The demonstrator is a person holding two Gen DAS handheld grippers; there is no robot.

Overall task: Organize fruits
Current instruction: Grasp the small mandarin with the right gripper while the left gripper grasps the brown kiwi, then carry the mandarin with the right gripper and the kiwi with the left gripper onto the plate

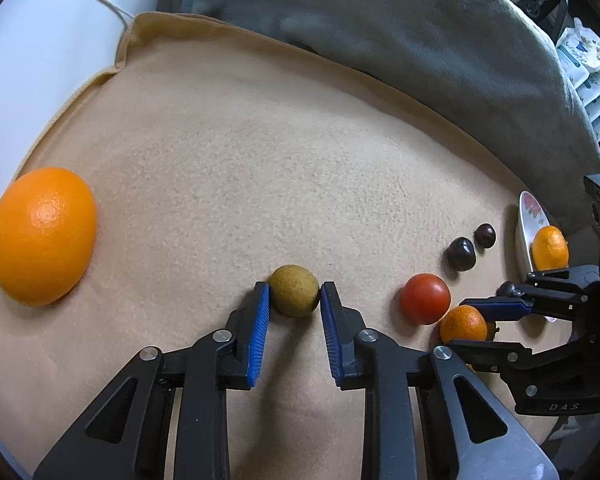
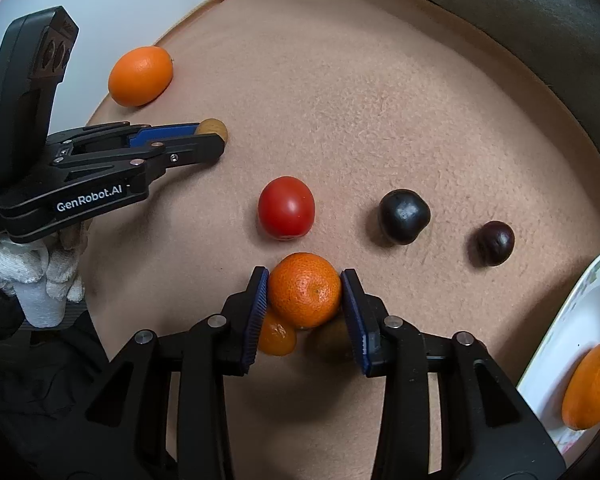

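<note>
Your left tool (image 1: 294, 295) pinches small tan fruit (image 1: 294, 295) on beige blanket (image 1: 260, 152), mid-surface. Your right tool (image 2: 305, 290) clamps mandarin (image 2: 305, 290) beside tomato (image 2: 286, 208), near plate (image 2: 572, 320) at blanket's right edge.

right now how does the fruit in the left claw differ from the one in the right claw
The brownish-yellow fruit is dull, matte and smaller; the mandarin is bright orange, dimpled and larger. The brownish-yellow fruit sits alone on the cloth; the mandarin touches another small orange fruit. Both are round, each with a claw shut on it.
</note>
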